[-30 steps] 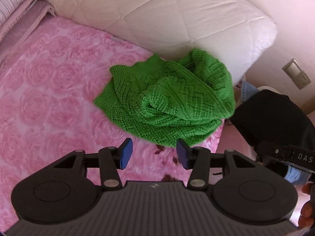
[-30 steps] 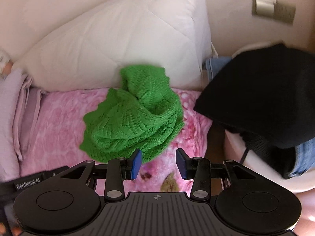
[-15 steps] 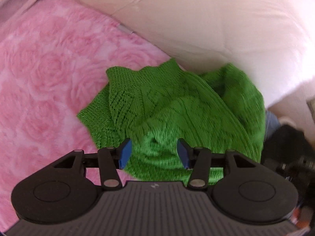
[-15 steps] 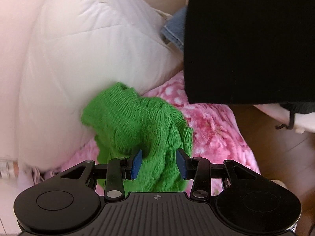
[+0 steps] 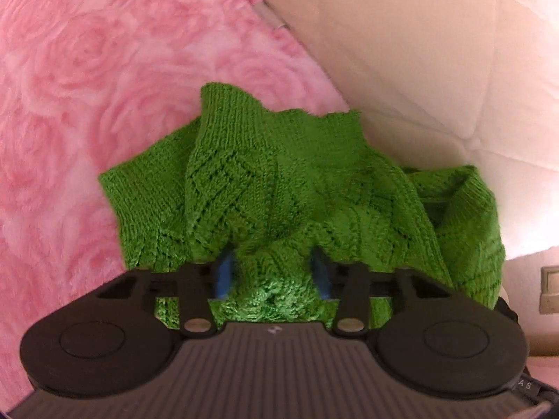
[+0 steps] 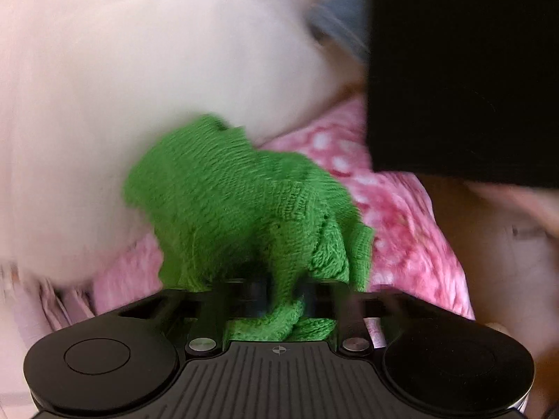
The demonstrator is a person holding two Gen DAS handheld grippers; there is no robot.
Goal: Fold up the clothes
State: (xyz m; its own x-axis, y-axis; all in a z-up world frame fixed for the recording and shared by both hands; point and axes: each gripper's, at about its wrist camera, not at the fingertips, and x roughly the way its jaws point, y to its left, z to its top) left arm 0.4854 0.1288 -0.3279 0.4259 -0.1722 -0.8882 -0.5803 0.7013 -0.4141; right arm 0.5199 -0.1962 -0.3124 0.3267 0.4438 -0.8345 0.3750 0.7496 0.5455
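the left gripper (image 5: 274, 274), a black two-finger tool with blue pads (image 5: 225, 276), is pushed down into a crumpled bright green knitted sweater (image 5: 279, 188). its jaws are closing, with a wide bunch of green knit filling the gap between them; the two blue pads show at either side of that bunch and appear to touch it, though the jaws are only partly drawn in.

the right gripper (image 6: 279, 293), a matching black two-finger tool, has its jaws nearly together and closing, pinching a narrow fold of the same green sweater (image 6: 244, 202). the picture from this side is blurred, so the pads themselves cannot be made out, but the knit plainly passes between the fingers and bulges out below them.

counted: one green sweater, two grippers, one on each side of it. the sweater lies in a heap on one pink plush blanket with a rose pattern (image 5: 87, 87), its far edge up against one large white quilted pillow (image 5: 436, 52). in the right wrist view there is one big black fabric mass (image 6: 464, 70) at the upper right, with one bit of blue denim cloth (image 6: 340, 17) just beside it. one beige wall socket plate (image 5: 549, 289) shows at the right edge of the left wrist view.
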